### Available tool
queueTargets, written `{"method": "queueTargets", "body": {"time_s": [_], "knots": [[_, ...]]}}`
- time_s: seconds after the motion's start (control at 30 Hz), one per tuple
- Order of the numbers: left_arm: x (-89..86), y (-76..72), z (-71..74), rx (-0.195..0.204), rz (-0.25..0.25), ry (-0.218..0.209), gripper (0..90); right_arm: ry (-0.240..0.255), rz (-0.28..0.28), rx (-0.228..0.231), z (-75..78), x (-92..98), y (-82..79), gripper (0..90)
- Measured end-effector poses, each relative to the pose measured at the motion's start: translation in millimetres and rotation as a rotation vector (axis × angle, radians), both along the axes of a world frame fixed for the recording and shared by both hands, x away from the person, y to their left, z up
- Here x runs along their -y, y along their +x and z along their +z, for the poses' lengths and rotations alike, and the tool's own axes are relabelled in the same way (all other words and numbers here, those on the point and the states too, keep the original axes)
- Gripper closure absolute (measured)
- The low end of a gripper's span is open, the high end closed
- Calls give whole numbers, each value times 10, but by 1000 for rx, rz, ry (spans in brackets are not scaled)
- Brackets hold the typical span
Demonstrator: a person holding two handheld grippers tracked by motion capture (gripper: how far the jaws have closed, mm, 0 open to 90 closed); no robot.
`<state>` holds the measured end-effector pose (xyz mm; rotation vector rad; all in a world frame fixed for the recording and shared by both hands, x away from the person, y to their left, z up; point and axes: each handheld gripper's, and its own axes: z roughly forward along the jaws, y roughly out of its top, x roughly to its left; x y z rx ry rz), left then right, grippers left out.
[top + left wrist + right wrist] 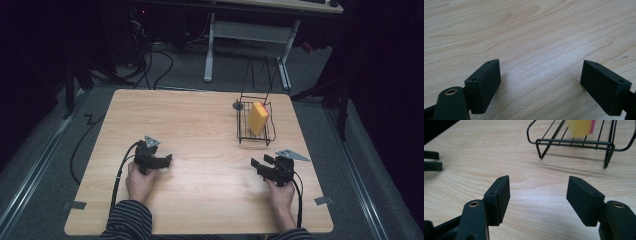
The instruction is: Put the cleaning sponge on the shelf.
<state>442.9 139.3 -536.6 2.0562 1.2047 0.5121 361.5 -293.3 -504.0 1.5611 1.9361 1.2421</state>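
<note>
A yellow sponge (258,117) stands on edge inside a black wire rack (243,131) at the far right of the light wooden counter (200,135); from the right gripper view, the sponge (579,127) shows a pink face on one side and leans against the rack's (574,143) bars. Nearest the rack, on its near side and a little to its right, the right claw (262,162) is held low over the counter with its jaws standing wide apart and only bare wood (539,192) between them, aimed toward the rack's base. Well away from the rack, toward the counter's near left, the left claw (167,160) also gapes open over bare wood grain (539,70), gripping nothing. A striped sleeve (127,220) enters at the near edge behind the left hand (140,181).
</note>
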Motion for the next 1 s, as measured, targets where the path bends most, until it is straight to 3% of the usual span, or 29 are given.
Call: {"method": "queueTargets", "body": {"time_s": [0.27,0.8,1.0], "knots": [[0,0,0,0,0,0,171,-63,4,-27,-74,-66,38,358],[0,0,0,0,0,0,171,-117,-5,-69,-242,-103,94,352],[0,0,0,0,0,0,172,-161,-4,-74,-262,-141,105,345]]}}
